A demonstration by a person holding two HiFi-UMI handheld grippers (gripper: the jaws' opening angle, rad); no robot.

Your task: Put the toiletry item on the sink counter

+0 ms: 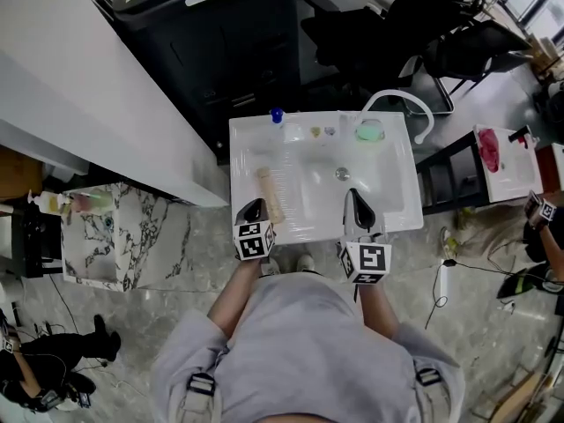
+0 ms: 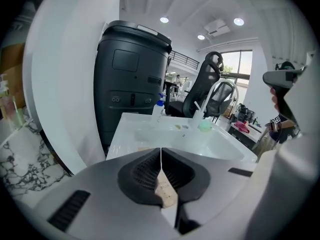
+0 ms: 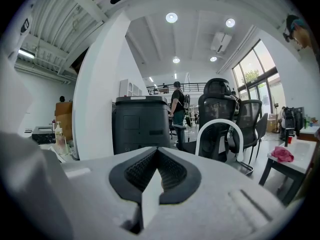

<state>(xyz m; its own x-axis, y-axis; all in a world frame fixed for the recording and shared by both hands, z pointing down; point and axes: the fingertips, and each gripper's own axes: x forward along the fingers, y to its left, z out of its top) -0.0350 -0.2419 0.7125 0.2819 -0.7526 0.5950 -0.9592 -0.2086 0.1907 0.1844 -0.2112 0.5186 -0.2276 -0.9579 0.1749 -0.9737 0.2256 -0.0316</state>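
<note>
With the tan cylindrical toiletry item (image 1: 270, 195) lying flat on the sink counter (image 1: 249, 148), just beside the left gripper (image 1: 253, 210), and that gripper and the right gripper (image 1: 356, 208) both closed on nothing, placement appears complete, so the next move calls only for lifting clear without nudging the item.

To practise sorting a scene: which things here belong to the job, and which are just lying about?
Job: tube, sink counter.
Lying about: blue-capped bottle, green cup, black machine, chairs.
</note>
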